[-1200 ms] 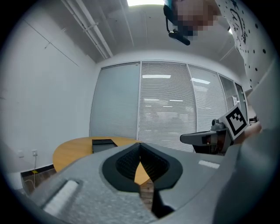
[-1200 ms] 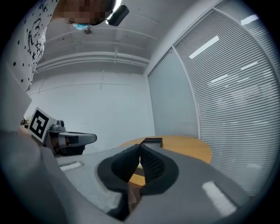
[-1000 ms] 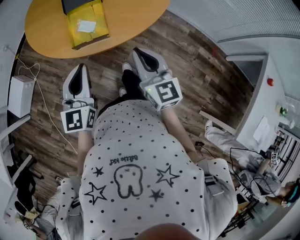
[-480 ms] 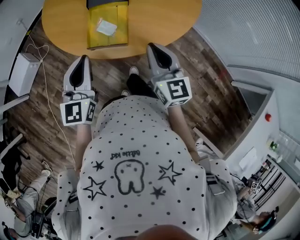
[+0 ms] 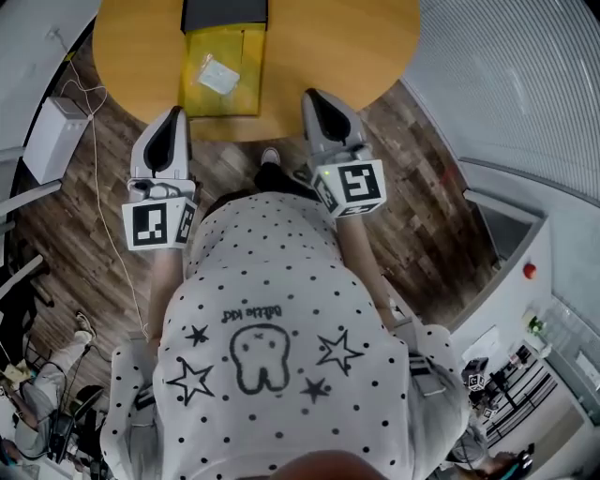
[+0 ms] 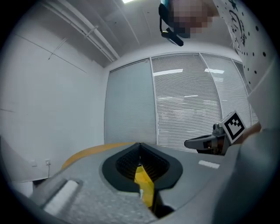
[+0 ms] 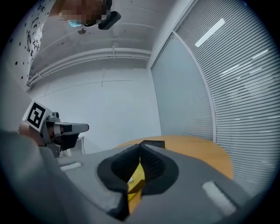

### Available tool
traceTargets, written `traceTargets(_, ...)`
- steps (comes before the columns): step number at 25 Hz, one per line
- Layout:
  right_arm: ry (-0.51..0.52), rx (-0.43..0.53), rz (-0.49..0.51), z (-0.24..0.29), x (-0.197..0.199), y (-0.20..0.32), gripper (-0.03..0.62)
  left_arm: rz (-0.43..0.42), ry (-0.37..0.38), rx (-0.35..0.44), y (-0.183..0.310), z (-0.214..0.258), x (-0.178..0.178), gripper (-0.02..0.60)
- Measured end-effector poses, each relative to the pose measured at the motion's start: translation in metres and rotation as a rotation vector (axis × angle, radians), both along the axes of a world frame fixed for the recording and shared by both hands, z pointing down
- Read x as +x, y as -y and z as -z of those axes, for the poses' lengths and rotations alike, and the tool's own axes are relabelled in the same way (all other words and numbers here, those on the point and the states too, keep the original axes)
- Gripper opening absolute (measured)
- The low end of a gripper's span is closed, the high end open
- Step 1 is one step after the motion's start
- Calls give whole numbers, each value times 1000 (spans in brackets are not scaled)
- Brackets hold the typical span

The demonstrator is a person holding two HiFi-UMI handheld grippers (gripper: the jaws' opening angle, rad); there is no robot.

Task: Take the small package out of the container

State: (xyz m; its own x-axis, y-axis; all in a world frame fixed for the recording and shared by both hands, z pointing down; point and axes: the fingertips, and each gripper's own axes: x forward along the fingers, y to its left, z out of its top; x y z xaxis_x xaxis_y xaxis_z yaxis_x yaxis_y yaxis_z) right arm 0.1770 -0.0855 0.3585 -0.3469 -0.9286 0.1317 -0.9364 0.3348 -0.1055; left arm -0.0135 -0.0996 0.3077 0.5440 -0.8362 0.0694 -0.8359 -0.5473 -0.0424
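Observation:
A yellow open container (image 5: 223, 64) lies on the round wooden table (image 5: 328, 37), near its front edge. Inside it rests a small white package (image 5: 217, 75). My left gripper (image 5: 172, 116) hovers just short of the table edge, left of the container, its jaws closed together and empty. On the container's other side, my right gripper (image 5: 315, 96) reaches over the table edge, shut and holding nothing. Looking along the left gripper (image 6: 140, 146), a sliver of the yellow container (image 6: 143, 183) shows between the jaws. The right gripper view has its gripper (image 7: 141, 145) level, with the container (image 7: 136, 177) ahead.
A black box (image 5: 225, 14) sits on the table behind the container. A white unit (image 5: 54, 141) with trailing cables stands on the wooden floor at left. Slatted blinds (image 5: 525, 84) line the right wall. The person's dotted shirt (image 5: 272, 309) fills the lower view.
The table and container have shifted from the upper left toward the middle of the head view. Both grippers have come up to the table edge, on either side of the container.

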Motion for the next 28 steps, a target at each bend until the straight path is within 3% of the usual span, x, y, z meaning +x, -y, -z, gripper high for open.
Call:
traceTargets(14, 3, 2, -2, -6, 24, 16, 5, 21, -1, 13, 14, -5, 19, 9)
traceTargets(28, 5, -35, -17, -14, 16, 8, 5, 8, -16, -6, 12, -14, 13, 9)
